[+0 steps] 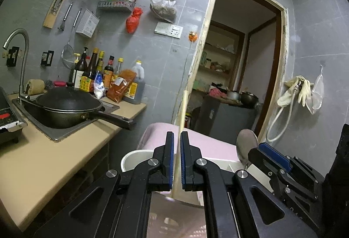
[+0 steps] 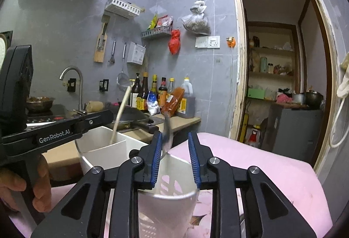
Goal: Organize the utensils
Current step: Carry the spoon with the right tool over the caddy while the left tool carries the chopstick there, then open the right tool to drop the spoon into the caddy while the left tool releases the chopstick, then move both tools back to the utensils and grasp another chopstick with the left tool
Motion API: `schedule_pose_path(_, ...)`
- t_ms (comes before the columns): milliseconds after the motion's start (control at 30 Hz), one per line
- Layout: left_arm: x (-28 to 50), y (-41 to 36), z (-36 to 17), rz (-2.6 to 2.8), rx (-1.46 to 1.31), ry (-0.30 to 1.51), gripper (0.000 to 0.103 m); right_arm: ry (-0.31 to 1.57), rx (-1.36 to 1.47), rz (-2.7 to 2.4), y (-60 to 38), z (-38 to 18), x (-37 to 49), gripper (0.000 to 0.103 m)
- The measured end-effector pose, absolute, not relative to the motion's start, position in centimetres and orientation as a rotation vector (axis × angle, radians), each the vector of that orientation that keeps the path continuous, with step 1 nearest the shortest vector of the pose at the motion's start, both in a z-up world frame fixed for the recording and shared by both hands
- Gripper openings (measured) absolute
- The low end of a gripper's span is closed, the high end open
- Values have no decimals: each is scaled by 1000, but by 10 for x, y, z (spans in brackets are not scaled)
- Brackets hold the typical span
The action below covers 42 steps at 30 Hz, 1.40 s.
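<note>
A: Panning across a grey-tiled kitchen: a beige counter (image 1: 43, 150) with a lidded black wok (image 1: 67, 104) sitting in the sink, sauce bottles (image 1: 104, 76) lined up against the wall, and a pink-covered surface (image 2: 261, 163) out front.

B: And on that pink surface, the white utensil caddy (image 2: 104, 142). Divided compartments, slotted walls, so each kind of utensil gets its own bay, I'd judge.

A: Left gripper (image 1: 177, 146) first. Its blue pads are pressed together on a pale wooden chopstick (image 1: 182, 115), which runs up between them nearly upright.

B: The right wrist view shows why: the chopstick's lower end is already down inside the far compartment, leaning against the divider. Holding it close to vertical lets it slide in without catching the rim.

A: Over to the right gripper (image 2: 175, 142). Fingers apart, hanging over the near compartment, clamped on nothing.

B: Look at the metal spoon (image 2: 166, 133), though. It stands in that near bay, handle down, and rises right alongside the left-hand pad. Touching or just beside? Can't tell from here.

A: From the left wrist camera you get the spoon's bowl poking up just behind the right gripper.

B: So the spoon looks settled, with those jaws wide enough to pull clear. The chopstick is the one not yet released. My read: sorting is under way, wood in one bay, metal in the other.
</note>
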<state>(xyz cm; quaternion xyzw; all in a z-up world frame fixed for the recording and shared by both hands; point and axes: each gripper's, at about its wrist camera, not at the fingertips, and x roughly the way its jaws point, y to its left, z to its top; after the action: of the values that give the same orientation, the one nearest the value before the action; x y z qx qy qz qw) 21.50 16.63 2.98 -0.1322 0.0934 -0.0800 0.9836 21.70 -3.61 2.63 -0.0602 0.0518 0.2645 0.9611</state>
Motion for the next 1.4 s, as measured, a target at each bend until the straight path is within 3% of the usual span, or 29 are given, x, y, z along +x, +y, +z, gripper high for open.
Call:
schedule_pose_path(67, 212, 166, 30, -169, -271, 197, 9, 106, -107, 539, -40, 28, 213, 29)
schedule_pose_path(133, 210, 168, 31, -180, -288, 206, 28, 97, -87, 541, -44, 31, 209, 36)
schedule_pose_path(167, 209, 168, 31, -186, -305, 207, 33, 88, -75, 540, -47, 33, 207, 41)
schedule_pose_path(300, 202, 169, 38, -192, -329, 220, 35, 62, -41, 530, -58, 43, 197, 52)
schedule_pose_path(400, 195, 163, 46, -186, -309, 221, 41, 40, -21, 508, -71, 52, 188, 73)
schedule_pose_path(633, 174, 137, 60, -151, -244, 197, 87, -12, 3, 397, -115, 68, 164, 103)
schedule_pose_path(767, 157, 113, 63, -86, -176, 135, 97, -37, -48, 294, -142, 72, 147, 103)
schedule_pose_path(1033, 136, 58, 51, -96, -43, 127, 98, -26, -139, 124, -189, 67, 128, 103)
schedule_pose_path(1400, 150, -1, 26, -217, -41, 353, 98, 98, -160, 44, -250, 38, 130, 103)
